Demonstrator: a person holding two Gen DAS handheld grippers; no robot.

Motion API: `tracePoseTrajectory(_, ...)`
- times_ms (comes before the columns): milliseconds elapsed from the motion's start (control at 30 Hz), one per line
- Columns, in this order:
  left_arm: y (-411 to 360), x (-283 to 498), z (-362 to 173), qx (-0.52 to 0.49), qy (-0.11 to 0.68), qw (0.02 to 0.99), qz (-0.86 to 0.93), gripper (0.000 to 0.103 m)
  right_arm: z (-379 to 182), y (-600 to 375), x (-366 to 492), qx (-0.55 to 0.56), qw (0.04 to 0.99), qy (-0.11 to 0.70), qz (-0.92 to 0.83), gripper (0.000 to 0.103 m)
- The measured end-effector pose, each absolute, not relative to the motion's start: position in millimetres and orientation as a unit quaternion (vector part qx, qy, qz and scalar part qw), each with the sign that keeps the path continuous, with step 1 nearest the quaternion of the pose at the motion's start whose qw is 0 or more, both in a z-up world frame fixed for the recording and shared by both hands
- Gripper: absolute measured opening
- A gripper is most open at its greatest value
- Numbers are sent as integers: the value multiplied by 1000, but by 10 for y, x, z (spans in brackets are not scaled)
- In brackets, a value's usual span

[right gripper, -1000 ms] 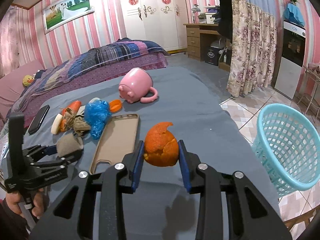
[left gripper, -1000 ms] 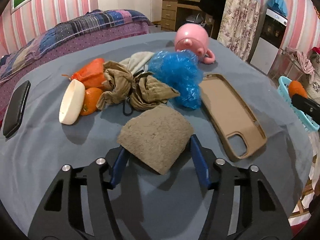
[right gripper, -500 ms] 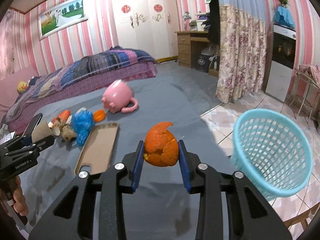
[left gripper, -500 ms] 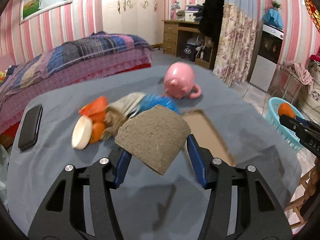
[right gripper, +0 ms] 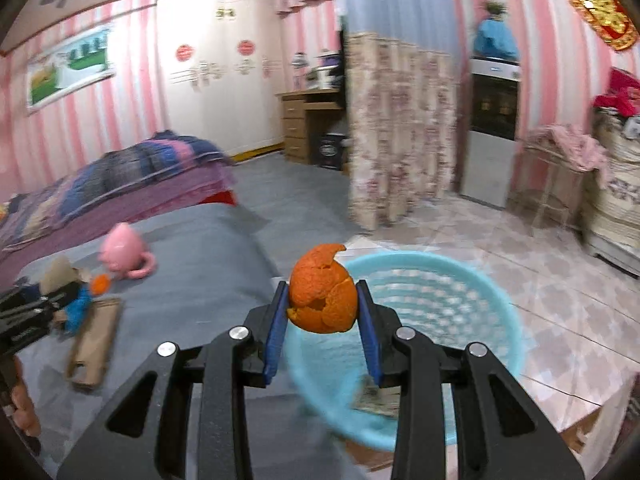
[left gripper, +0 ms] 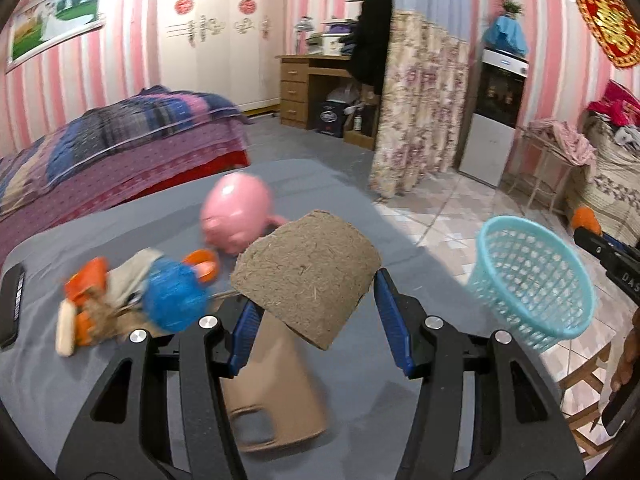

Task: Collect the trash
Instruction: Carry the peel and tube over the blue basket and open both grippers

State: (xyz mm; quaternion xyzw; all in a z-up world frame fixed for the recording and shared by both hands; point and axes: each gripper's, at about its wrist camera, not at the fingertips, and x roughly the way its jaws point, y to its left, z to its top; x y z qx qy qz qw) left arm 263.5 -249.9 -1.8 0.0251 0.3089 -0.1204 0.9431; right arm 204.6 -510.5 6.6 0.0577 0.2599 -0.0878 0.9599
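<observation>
Right wrist view: orange peel (right gripper: 323, 290) clamped between the blue pads (right gripper: 274, 334) of the right gripper (right gripper: 323, 312), now hanging over the open mouth of the turquoise basket (right gripper: 492, 292), where a second ago the same peel was carried above the grey table (right gripper: 208, 240) with the basket well off to the side; means a release here would, by the look of it, drop the peel inside, beside a scrap of paper (right gripper: 378, 400) already lying at the bottom. Left wrist view: brown fibrous pad (left gripper: 306, 272) pinched at its lower edges by the left gripper (left gripper: 316, 320), lifted clear of the table (left gripper: 120, 380) and swung toward the basket (left gripper: 532, 280), no longer low over the pile as it was a second ago; basket not yet underneath, so some travel left before letting go. Left behind on the table: blue plastic bag (left gripper: 174, 296), orange scraps (left gripper: 86, 280), crumpled cloth (left gripper: 128, 276), tan phone case (left gripper: 280, 380), pink pig mug (left gripper: 236, 212), black phone (left gripper: 11, 304) at the left edge. Heavy blur across both views, so fine detail of the pile not to be trusted
</observation>
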Motion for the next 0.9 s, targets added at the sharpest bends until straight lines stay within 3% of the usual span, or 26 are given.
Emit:
tracePoseTrajectory(533,-3968,2860,-199,54,323,915,-236,54,-248,-6224,2095,69,937,296,-175,34)
tracePoseTrajectory(900,-4616,3076,-415,82,341,895,-276,54,-427,-6445,2219,90,930,301,-193,34)
